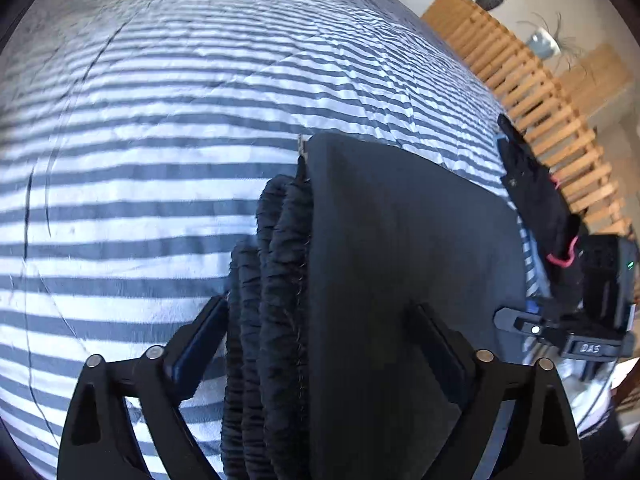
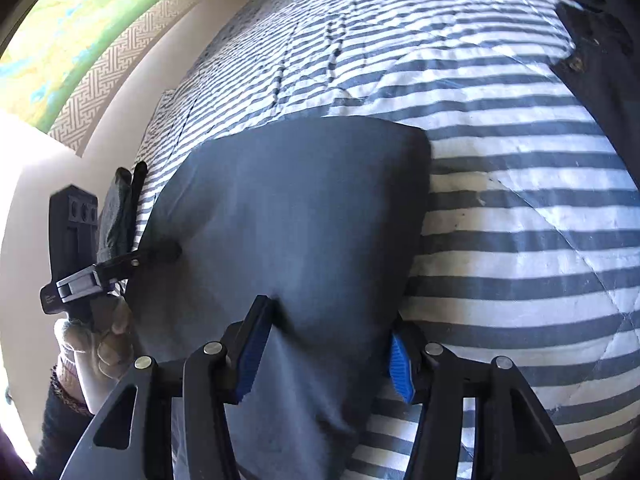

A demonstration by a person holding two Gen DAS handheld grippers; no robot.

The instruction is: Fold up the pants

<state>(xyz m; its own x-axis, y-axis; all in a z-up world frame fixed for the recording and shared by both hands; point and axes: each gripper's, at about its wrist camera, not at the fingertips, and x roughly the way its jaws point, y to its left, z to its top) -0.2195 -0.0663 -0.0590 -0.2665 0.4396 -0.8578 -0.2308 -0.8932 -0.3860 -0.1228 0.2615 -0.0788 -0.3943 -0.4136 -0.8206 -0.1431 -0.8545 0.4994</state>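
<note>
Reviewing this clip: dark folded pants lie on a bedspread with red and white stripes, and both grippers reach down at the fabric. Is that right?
Not quite. The bedspread is striped grey-blue and white, not red and white; both wrist views show this. The rest holds: the dark folded pants lie on it, the left gripper straddles their gathered waistband edge, and the right gripper has fabric between its blue pads.

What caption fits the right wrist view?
Right gripper straddling the folded dark pants on a striped quilt.
</note>
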